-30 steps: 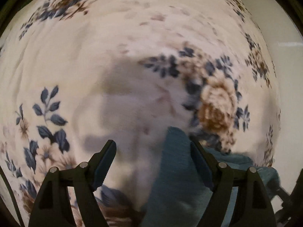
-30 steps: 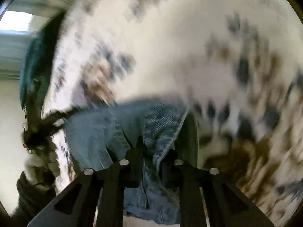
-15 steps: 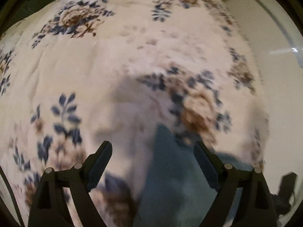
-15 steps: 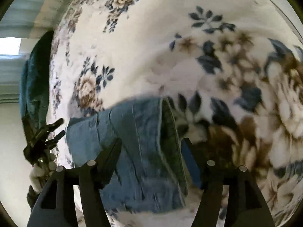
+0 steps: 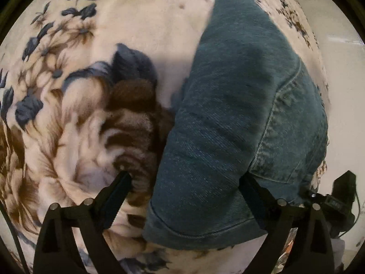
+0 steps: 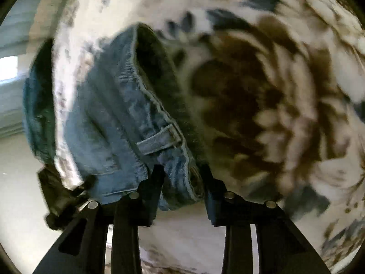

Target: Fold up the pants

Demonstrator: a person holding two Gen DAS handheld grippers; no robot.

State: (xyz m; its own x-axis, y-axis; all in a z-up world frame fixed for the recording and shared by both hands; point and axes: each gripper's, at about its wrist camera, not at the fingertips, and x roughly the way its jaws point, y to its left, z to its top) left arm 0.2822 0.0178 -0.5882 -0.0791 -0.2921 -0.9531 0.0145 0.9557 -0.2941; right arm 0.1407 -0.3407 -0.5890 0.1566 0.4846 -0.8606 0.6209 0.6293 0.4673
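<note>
Blue denim pants [image 5: 228,125] lie on a floral blanket [image 5: 79,114], folded into a thick stack with a hem at the near end. My left gripper [image 5: 184,182] is open, low over the hem, its fingers either side of the fabric. In the right wrist view the pants' waistband [image 6: 146,114] with a belt loop [image 6: 159,140] lies at the blanket's edge. My right gripper [image 6: 180,173] is half closed with the waistband corner between its fingers; the view is blurred and I cannot tell whether it grips the denim.
The blanket [image 6: 262,102] covers a bed whose edge runs by the pale floor [image 5: 342,91]. The other gripper [image 5: 340,196] shows at the lower right of the left view and again in the right wrist view [image 6: 59,194]. A dark teal cloth [image 6: 38,105] hangs far left.
Both grippers dropped close to the pants. The left stayed open and now straddles the hem. The right, open half a second ago, has narrowed around the waistband corner.
</note>
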